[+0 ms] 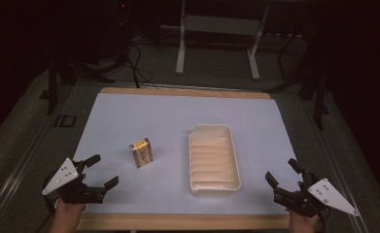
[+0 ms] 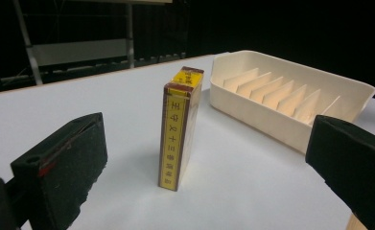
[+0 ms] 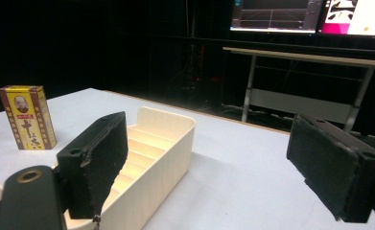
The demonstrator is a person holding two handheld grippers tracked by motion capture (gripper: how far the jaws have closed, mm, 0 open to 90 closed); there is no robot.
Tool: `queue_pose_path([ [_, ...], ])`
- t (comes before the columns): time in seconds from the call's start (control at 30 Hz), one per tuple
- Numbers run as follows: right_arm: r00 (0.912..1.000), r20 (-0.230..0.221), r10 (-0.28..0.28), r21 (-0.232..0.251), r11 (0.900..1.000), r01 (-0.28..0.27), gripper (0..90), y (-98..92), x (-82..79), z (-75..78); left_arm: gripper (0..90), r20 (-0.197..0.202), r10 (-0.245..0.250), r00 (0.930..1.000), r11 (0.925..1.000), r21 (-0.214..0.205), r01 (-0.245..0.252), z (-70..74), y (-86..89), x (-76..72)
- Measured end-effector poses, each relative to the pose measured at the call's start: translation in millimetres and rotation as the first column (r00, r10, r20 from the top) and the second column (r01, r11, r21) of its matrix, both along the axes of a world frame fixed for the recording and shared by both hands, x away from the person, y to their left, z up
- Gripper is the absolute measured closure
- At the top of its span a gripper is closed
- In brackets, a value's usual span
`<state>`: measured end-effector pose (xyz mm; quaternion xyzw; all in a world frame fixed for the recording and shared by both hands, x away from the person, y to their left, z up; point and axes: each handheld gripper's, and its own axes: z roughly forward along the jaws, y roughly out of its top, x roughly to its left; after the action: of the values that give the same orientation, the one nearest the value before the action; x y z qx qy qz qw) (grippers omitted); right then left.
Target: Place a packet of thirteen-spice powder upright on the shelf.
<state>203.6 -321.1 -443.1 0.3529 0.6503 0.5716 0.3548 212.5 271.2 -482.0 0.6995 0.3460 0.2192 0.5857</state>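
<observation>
— Table (image 1: pixel 129 204) first: we log a white sheet over a wood-edged top. What do we have standing on it?

— We note a small yellow box (image 1: pixel 141 152) with dark red borders, upright, left of centre. In the left gripper view its narrow side faces us, printed with a column of characters (we cannot read them).

— And beside it?

— We record a cream tray (image 1: pixel 232 160) with ribbed dividers inside, to the right of the box and apart from it, long side running away from the person. Nothing lies in the compartments we can see.

— Left gripper (image 1: pixel 102 171)?

— We see it near the front left corner, held in a hand (image 1: pixel 67 213), jaws spread wide and holding nothing; the box stands ahead, between them but well apart.

— Right gripper (image 1: pixel 281 172)?

— Near the front right corner, just right of the tray, jaws likewise apart and empty.
</observation>
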Motion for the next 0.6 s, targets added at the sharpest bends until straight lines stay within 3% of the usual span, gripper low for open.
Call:
queue_pose_path([
  [0.23,0.9999,-0.012,-0.001,0.014,0.9999,0.002,14.2,-3.2,0.2,-2.5,0.9,-0.02,-0.043,0.9989,0.9991,-0.004,0.043,0.4,-0.8,3.6],
  [0.33,0.9995,-0.031,-0.01,0.013,0.9999,0.01,14.2,-4.2,2.4,-5.0,0.9,-0.056,-0.069,0.9961,0.9975,0.014,0.07,1.7,-2.1,6.4],
  [0.4,0.9993,-0.036,-0.012,0.011,0.9999,0.012,14.2,-3.7,3.1,-5.7,0.9,-0.113,-0.096,0.989,0.9952,0.012,0.097,4.6,-1.3,10.9],
  [0.43,0.9993,-0.036,-0.012,0.011,0.9999,0.012,14.2,-3.7,3.1,-5.7,0.8,-0.113,-0.096,0.989,0.9952,0.012,0.097,4.6,-1.3,10.9],
  [0.47,0.999,-0.044,-0.005,0.012,0.9999,0.005,14.2,-3.3,3.6,-6.5,0.8,-0.152,-0.115,0.9817,0.9934,-0.013,0.114,7.5,-0.3,13.6],
  [0.5,0.999,-0.044,-0.005,0.012,0.9999,0.005,14.2,-3.3,3.6,-6.5,0.9,-0.152,-0.115,0.9817,0.9934,-0.013,0.114,7.5,-0.3,13.6],
  [0.53,0.9986,-0.052,0.004,0.014,0.9999,-0.003,14.2,-3.3,3.9,-7.3,0.8,-0.173,-0.122,0.9773,0.9925,-0.014,0.122,9.4,-0.1,15.0],
  [0.57,0.9986,-0.052,0.004,0.014,0.9999,-0.003,14.2,-3.3,3.9,-7.3,0.8,-0.186,-0.125,0.9745,0.9919,0.0,0.127,11.3,-0.4,15.9],
  [0.6,0.9981,-0.061,0.007,0.015,0.9999,-0.006,14.2,-2.8,4.4,-7.8,0.8,-0.225,-0.126,0.9661,0.9883,0.055,0.142,18.5,-2.6,18.4],
])
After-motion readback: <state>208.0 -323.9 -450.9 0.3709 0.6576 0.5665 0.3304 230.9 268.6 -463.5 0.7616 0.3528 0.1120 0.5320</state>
